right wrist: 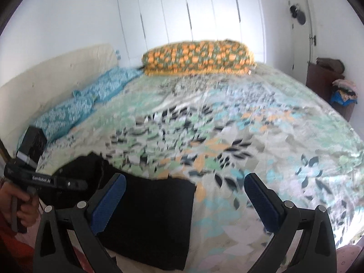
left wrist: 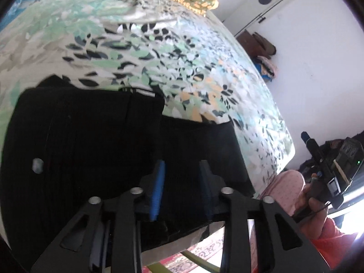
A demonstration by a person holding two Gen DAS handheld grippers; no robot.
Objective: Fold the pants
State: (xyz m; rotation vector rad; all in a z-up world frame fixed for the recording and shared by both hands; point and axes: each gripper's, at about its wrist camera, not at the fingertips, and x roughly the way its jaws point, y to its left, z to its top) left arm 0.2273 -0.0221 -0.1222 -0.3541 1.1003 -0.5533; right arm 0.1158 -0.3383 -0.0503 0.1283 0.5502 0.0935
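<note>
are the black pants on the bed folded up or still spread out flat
Folded. The black pants form a compact layered rectangle near the bed's edge, one layer's edge overlapping another.

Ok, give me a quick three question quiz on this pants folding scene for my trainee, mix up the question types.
1. True or false: the right claw is clamped on the pants.
2. Multiple choice: the pants lie on A) a bare floor, B) a leaf-print bedspread, C) a wooden table.
3. Fill in: the pads on the left claw are coloured ____.

Key
1. False: its jaws stand wide open, with nothing between them.
2. B: they lie near the bed's front edge.
3. Blue.
</note>
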